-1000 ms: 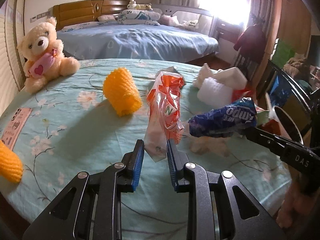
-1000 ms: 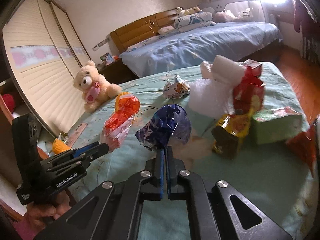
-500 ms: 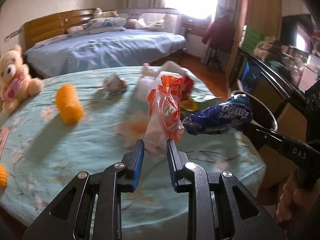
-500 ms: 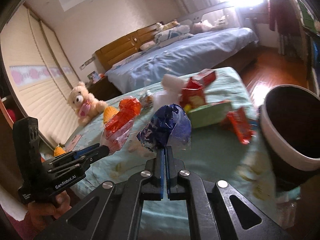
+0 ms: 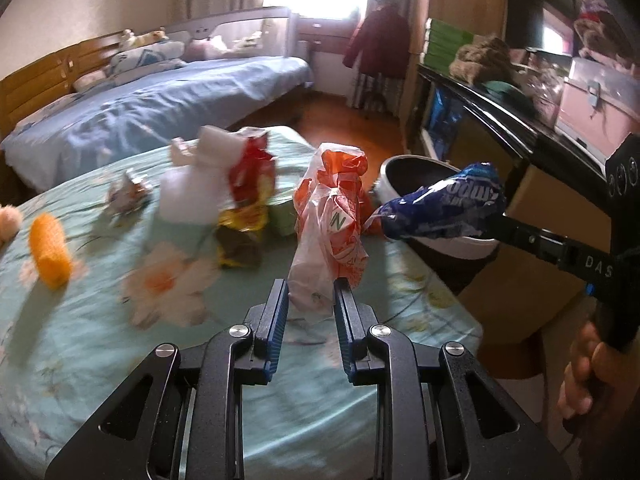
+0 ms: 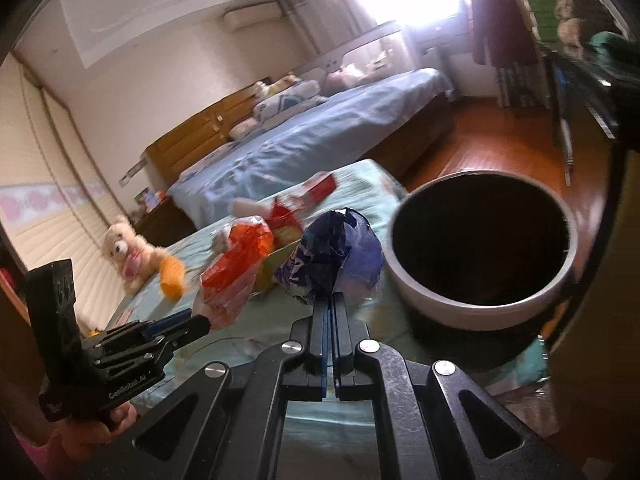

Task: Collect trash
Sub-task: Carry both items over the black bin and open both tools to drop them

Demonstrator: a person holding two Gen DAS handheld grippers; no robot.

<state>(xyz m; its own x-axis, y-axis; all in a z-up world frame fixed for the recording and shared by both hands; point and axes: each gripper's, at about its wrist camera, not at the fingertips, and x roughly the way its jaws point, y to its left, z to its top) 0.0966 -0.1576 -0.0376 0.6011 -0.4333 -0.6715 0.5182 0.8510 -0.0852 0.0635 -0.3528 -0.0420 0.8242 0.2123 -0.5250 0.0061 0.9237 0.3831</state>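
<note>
My left gripper point(image 5: 310, 292) is shut on an orange-and-clear plastic bag point(image 5: 330, 220) that stands up between its blue pads, held above the table. My right gripper point(image 6: 330, 300) is shut on a crumpled blue wrapper point(image 6: 332, 258). That blue wrapper point(image 5: 444, 208) also shows in the left wrist view, held in front of the trash bin point(image 5: 460, 242). The bin point(image 6: 476, 304), white-rimmed and dark inside, sits just right of the right gripper beyond the table edge. The orange bag point(image 6: 236, 272) and the left gripper point(image 6: 192, 326) appear at lower left of the right wrist view.
The table with a teal floral cloth point(image 5: 120, 320) carries more litter: red and yellow wrappers point(image 5: 248, 184), white foam point(image 5: 192, 192), a foil ball point(image 5: 128, 192), an orange mesh roll point(image 5: 50, 252), a green box point(image 5: 282, 216). A teddy bear point(image 6: 128, 256) sits far left. A blue bed point(image 5: 160, 104) and dark cabinet point(image 5: 500, 120) stand behind.
Both grippers have swung rightward across the table with their trash still held. The bin has come into view and now lies close beside the blue wrapper.
</note>
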